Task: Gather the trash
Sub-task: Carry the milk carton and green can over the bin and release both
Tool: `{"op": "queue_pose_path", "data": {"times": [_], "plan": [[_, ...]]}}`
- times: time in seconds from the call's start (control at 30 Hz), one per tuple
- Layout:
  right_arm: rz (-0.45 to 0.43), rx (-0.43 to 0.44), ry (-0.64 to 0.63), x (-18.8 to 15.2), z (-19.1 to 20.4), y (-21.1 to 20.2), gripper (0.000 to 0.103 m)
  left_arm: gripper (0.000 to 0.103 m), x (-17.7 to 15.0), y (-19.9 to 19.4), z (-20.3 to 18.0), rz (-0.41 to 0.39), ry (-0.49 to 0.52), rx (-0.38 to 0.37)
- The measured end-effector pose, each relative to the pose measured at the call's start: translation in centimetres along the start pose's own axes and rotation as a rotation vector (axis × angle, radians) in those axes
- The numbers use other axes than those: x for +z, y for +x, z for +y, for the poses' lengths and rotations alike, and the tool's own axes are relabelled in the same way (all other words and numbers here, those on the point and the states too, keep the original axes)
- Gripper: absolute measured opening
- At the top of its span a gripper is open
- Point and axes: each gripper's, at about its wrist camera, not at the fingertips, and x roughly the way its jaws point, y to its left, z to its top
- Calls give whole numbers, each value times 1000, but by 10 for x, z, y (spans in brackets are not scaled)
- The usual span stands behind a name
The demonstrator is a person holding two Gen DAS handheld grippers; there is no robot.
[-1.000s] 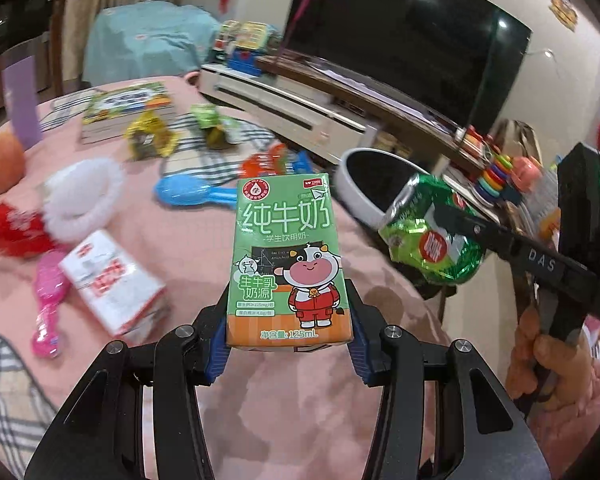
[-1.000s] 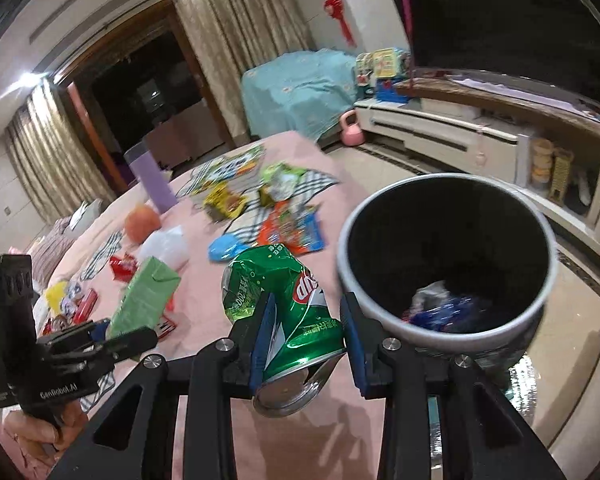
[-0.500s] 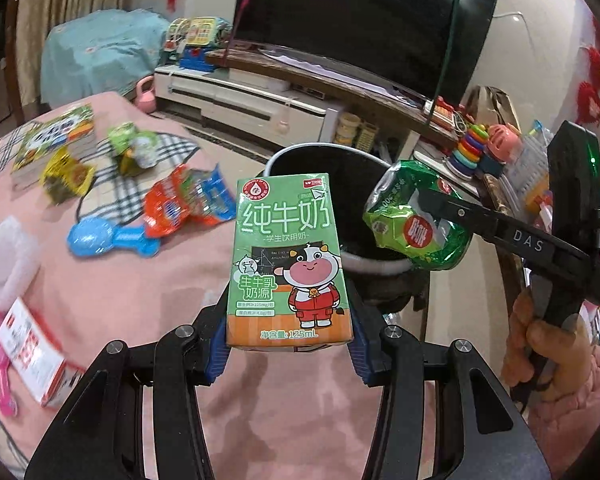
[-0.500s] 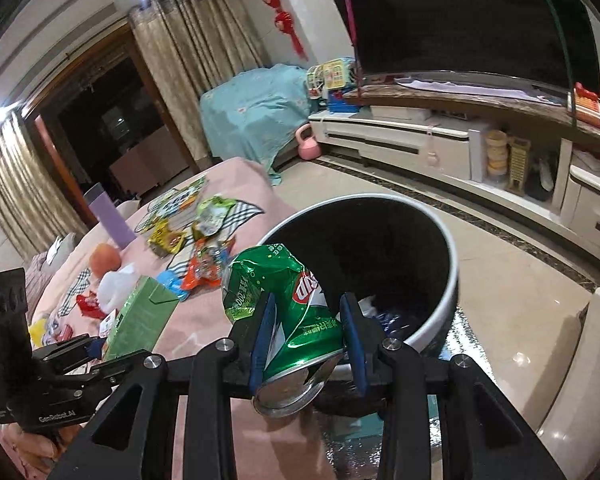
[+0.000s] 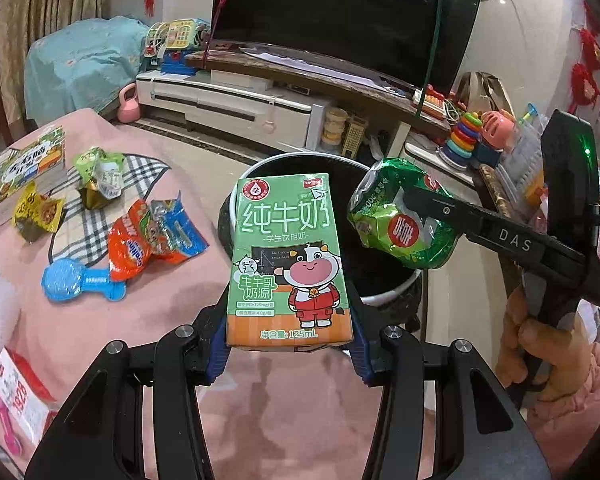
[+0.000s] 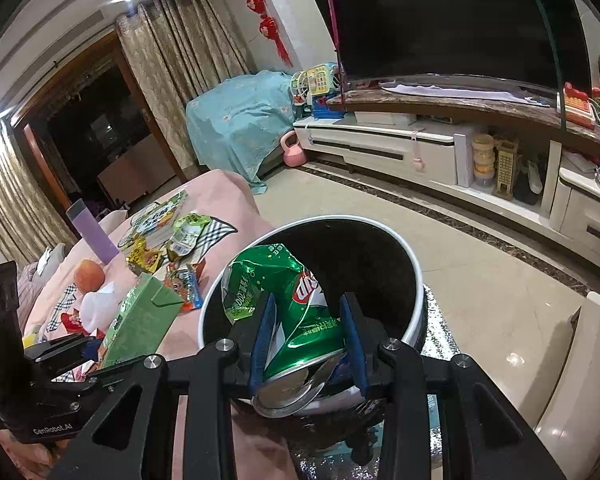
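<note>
While both grippers hang at the bin, each carries one piece of trash. Left gripper (image 5: 290, 346): blue-padded fingers (image 5: 216, 344) clamped on the lower sides of a carton (image 5: 288, 258) — small rectangular paperboard milk box, upright, glossy green print, cartoon cow, orange base band. It sits at 6 o'clock of the bin (image 5: 388, 294), partly covering the near rim.

Right gripper (image 6: 308, 340): fingers (image 6: 262, 332) pinched on a can (image 6: 288, 320) — thin green aluminium, badly crushed and creased, silver concave base facing the camera. In the right view it hangs over the near rim of the bin (image 6: 418, 292), at 6 o'clock of the mouth. In the left view the can (image 5: 402, 222) shows at 3 o'clock of the carton, over the bin's right half, with the right gripper (image 5: 420, 204) and its hand (image 5: 548, 356) behind it.

Bin: round, white rim, black inner wall, on a shiny crinkled floor mat. Contents mostly hidden by the can.

Table (image 5: 148, 320) at 9 o'clock of the bin, soft pink cloth cover. On it: orange-blue foil wrapper (image 5: 152, 236), crumpled; blue plastic scoop (image 5: 80, 284); yellow wrapper (image 5: 36, 214); green crumpled packet (image 5: 100, 178) on a checked cloth (image 5: 96, 220); red-white box (image 5: 20, 396) at 7 o'clock.
</note>
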Motion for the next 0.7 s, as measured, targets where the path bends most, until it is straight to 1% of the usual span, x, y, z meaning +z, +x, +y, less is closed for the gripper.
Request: {"op": "queue_pose_path", "data": {"times": [0.3, 0.7], "plan": [[15, -22, 16, 4, -13, 9, 34, 48, 17, 20, -15, 30, 45, 3], [49, -44, 5, 14, -20, 26, 34, 48, 31, 47, -26, 73, 54, 9]]}}
